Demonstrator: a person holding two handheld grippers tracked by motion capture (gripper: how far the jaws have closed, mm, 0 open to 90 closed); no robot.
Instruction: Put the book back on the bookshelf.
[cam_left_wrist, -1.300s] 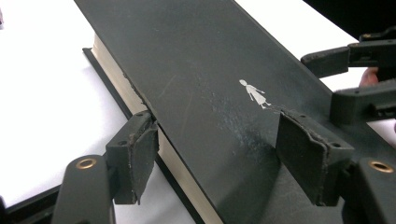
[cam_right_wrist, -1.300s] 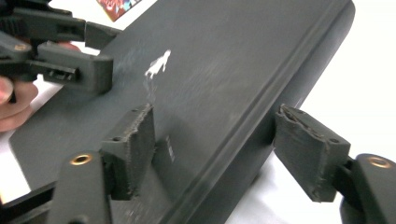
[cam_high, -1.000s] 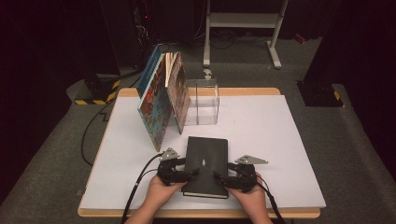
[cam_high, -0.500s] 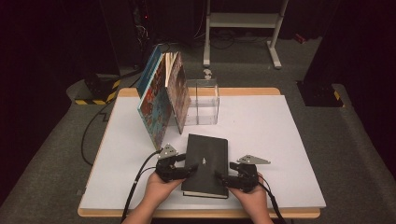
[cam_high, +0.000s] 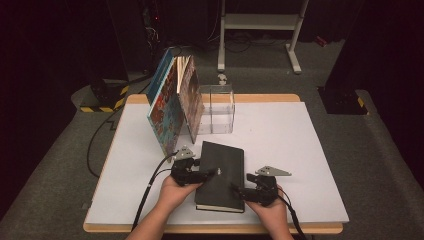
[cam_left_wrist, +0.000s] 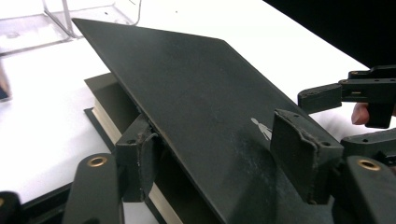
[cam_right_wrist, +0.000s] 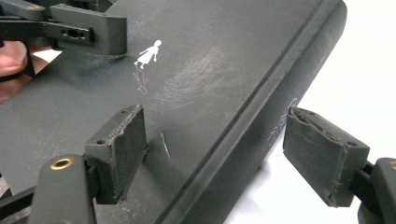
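High view: I see the black book (cam_high: 221, 175) flat on the white desk (cam_high: 310, 150), at 6 o'clock from the clear box (cam_high: 216, 107); left gripper (cam_high: 210, 173) at its 9 o'clock edge, right gripper (cam_high: 236, 189) at its 4 o'clock corner; leaning picture books (cam_high: 172, 105) at 11 o'clock. Left gripper view: front cover (cam_left_wrist: 201, 93) lifted off the pages; my fingers (cam_left_wrist: 137, 156) straddle its edge, have just been closing, not yet clamped. Right gripper view: fingers (cam_right_wrist: 123, 149) released, set astride the spine (cam_right_wrist: 261, 112).
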